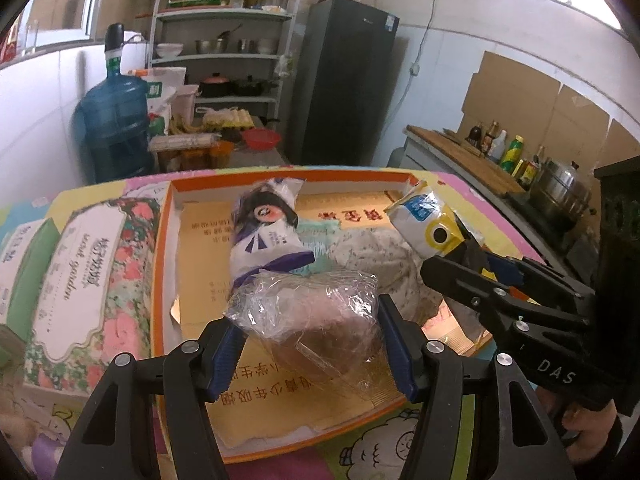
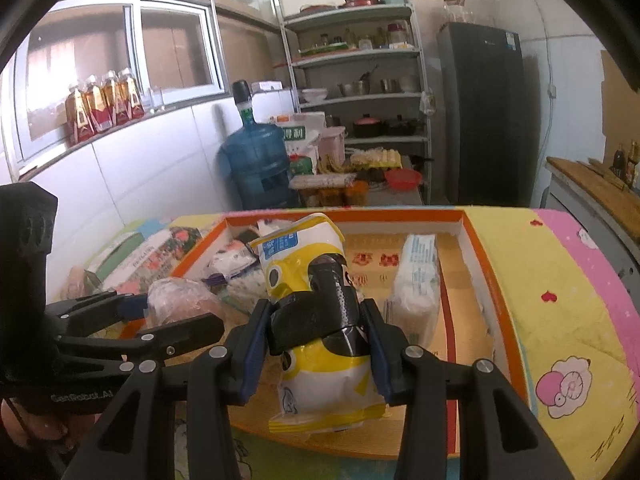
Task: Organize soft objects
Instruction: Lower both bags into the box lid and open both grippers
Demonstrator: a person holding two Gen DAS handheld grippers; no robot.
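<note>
My left gripper point(image 1: 314, 344) is shut on a clear-wrapped brownish soft pack point(image 1: 316, 320), held over the orange-rimmed cardboard box point(image 1: 158, 280). My right gripper point(image 2: 314, 346) is shut on a yellow, white and black soft packet point(image 2: 316, 308); this packet point(image 1: 428, 224) also shows at the right of the left wrist view, above the box. Inside the box lie a white and purple bag point(image 1: 268, 232), a pale patterned bundle point(image 1: 380, 248) and a white tissue pack point(image 2: 418, 276). In the right wrist view the left gripper point(image 2: 160, 320) appears at the left with its clear pack point(image 2: 180, 300).
A floral tissue box point(image 1: 88, 264) lies left of the cardboard box on the cartoon-print tablecloth point(image 2: 560, 300). Behind stand a blue water jug point(image 1: 116, 120), metal shelves point(image 1: 224, 40) and a dark fridge point(image 1: 344, 80). A counter with bottles point(image 1: 508, 152) and a steel pot point(image 1: 560, 188) runs along the right.
</note>
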